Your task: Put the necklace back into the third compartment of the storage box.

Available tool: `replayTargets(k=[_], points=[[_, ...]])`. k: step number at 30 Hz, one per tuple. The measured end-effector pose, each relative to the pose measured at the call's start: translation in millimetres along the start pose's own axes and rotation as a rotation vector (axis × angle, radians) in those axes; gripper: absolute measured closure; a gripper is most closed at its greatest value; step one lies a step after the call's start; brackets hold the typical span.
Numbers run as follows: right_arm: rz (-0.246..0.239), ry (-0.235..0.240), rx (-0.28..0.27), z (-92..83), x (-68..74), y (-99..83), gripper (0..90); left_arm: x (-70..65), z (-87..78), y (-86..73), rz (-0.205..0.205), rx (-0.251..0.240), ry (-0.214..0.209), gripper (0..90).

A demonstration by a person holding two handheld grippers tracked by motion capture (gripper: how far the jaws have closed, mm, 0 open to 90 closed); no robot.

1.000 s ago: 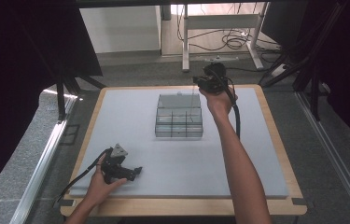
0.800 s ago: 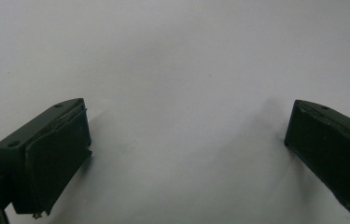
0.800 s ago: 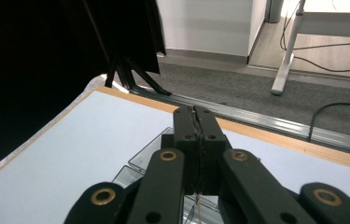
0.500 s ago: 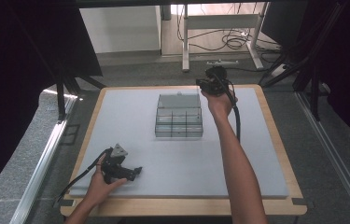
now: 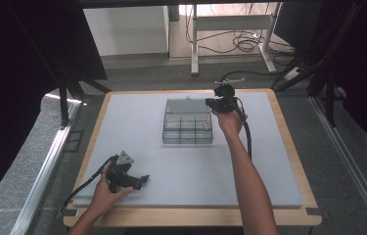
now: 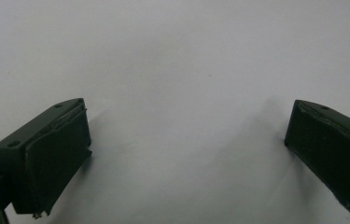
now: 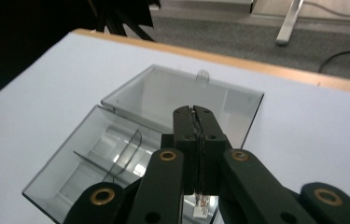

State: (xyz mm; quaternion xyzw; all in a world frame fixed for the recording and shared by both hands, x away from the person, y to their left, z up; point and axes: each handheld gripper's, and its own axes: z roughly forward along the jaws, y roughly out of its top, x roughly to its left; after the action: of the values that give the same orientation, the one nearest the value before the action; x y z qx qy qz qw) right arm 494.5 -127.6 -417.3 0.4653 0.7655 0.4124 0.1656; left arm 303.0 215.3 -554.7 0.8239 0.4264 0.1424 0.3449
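My right gripper (image 5: 216,103) hangs at the far right corner of the clear plastic box (image 5: 188,128), jaws pressed together; a small white piece (image 7: 201,208) sits just below them. The box sits open at the far middle of the grey mat (image 5: 269,161), lid (image 7: 182,100) laid back. My left gripper (image 5: 131,180) rests on the mat near the left front edge, jaws spread wide with nothing between them.

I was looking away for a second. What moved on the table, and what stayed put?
The right gripper came down beside the open clear box, jaws shut, with something small and white showing below them. The left gripper stayed resting on the table, jaws open. The box did not move.
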Motion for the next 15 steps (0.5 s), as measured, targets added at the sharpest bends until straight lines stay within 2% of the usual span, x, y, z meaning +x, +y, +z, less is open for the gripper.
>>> replayTargets(k=[8,15], points=[[0.023,0.012,0.053,21.2,-5.1,-22.7,87.3,0.0,-0.2,0.0,0.001,0.003,0.001,0.0],[0.030,0.005,0.080,28.2,-7.3,-31.3,87.1,0.1,-0.2,0.1,0.002,0.003,0.001,0.0]])
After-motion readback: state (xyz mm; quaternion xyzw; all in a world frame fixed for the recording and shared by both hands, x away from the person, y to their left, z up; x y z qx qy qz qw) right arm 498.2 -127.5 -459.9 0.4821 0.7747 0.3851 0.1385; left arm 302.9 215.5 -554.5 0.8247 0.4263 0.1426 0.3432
